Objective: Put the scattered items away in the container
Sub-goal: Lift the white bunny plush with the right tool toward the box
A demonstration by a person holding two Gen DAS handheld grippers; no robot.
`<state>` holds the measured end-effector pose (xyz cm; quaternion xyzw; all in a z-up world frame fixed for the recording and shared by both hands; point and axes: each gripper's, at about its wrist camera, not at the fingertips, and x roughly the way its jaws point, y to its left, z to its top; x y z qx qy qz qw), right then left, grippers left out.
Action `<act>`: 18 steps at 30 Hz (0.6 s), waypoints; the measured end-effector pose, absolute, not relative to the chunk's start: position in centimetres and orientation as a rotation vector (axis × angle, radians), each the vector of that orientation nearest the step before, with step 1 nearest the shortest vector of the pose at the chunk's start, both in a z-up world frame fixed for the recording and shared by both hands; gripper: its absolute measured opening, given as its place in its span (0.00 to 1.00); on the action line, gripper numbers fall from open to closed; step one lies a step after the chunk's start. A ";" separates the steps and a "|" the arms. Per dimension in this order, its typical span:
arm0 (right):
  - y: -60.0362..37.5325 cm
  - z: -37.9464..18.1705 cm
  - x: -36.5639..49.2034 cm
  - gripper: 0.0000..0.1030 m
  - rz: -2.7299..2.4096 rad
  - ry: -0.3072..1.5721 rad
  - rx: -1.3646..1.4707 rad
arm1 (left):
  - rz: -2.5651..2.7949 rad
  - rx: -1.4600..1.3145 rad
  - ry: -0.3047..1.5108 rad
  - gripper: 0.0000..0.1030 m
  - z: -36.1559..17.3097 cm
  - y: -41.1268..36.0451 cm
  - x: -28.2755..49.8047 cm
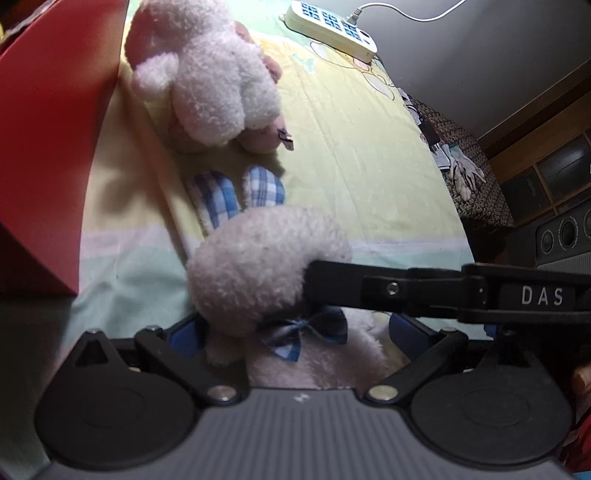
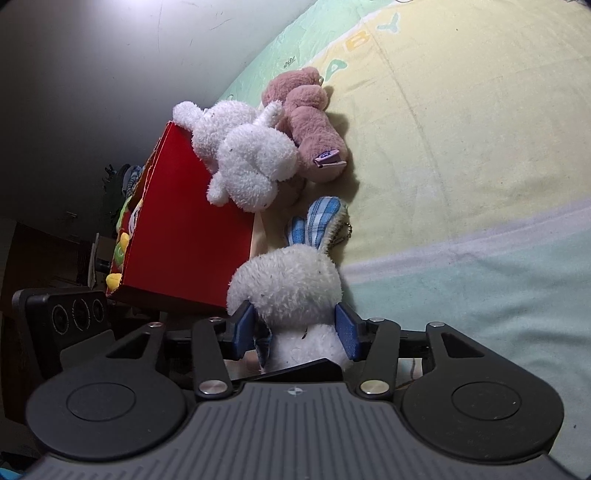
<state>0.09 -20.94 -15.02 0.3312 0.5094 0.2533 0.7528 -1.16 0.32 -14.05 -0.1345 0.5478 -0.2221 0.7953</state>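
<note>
A white plush bunny [image 1: 258,266] [image 2: 288,280] with blue plaid ears and a blue bow lies on the bed sheet [image 2: 461,147]. My left gripper [image 1: 295,328] is open, its blue pads wide on either side of the bunny's body. My right gripper [image 2: 295,328] is open too, its pads standing beside the bunny's neck without squeezing the fur. One of its black fingers [image 1: 369,288] reaches in against the bunny's head. The red box [image 1: 55,147] [image 2: 184,229] stands just left of the bunny. A white plush [image 1: 210,81] [image 2: 247,162] leans on the box, over a pink plush [image 2: 314,129].
Yellow and green toys [image 2: 122,236] show inside the red box. A white power strip [image 1: 332,29] lies at the bed's far end. White gloves [image 1: 465,173] rest on a patterned surface beyond the bed's right edge. A dark speaker [image 1: 565,236] sits lower down.
</note>
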 end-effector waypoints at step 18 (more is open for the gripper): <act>-21.7 -16.1 0.1 0.54 0.551 1.122 0.790 | -0.495 -0.284 1.157 0.99 -14.0 0.3 -0.9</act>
